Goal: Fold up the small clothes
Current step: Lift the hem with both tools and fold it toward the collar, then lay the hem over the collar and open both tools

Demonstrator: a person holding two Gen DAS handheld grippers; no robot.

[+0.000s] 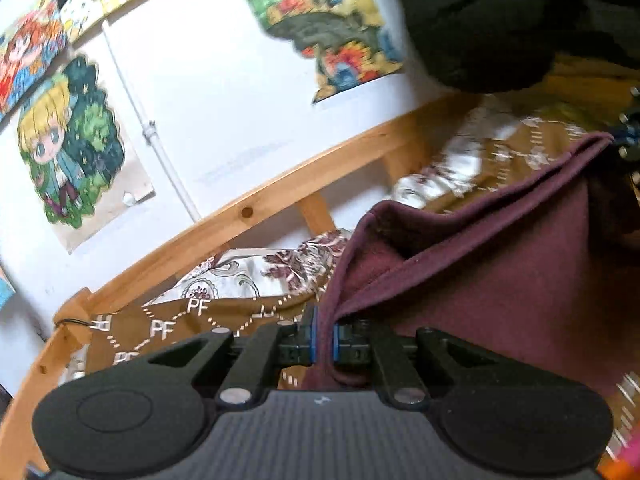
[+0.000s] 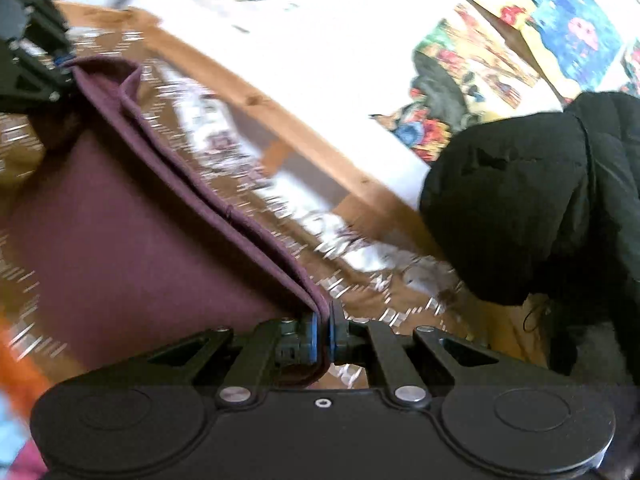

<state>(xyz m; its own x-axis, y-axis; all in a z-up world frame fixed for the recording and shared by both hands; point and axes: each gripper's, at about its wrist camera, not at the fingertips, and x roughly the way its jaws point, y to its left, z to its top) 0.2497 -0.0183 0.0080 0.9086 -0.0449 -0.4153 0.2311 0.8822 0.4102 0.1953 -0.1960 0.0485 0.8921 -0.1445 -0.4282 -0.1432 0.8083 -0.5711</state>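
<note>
Both views blurred by motion; detail on the bedding is soft.

Left gripper (image 1: 324, 340): we see its fingers (image 1: 309, 338) nearly together, pinching a fold of the maroon garment (image 1: 500, 280) at one corner. The cloth rises out of the pinch and runs off to the right of the view as a doubled hem.

Right gripper (image 2: 323, 340): fingers (image 2: 313, 340) pressed together on the opposite corner of the same maroon garment (image 2: 132, 216). From here the layered edge stretches away up and left to the left gripper (image 2: 60, 62), visible at the far end of the cloth.

So the garment hangs between the two grippers, held by one top edge, its body dropping below, over a brown bedspread (image 1: 172, 328) printed with pale "PF" letters and dotted diamonds. A silvery floral fabric (image 1: 256, 272) lies beyond the bedspread, against a wooden bed rail (image 1: 248, 212).

Behind the rail: a white wall (image 1: 208, 100) with colourful cartoon posters (image 1: 68, 144). A bulky black padded garment (image 2: 532, 208) sits at the rail, to the right in both views.
</note>
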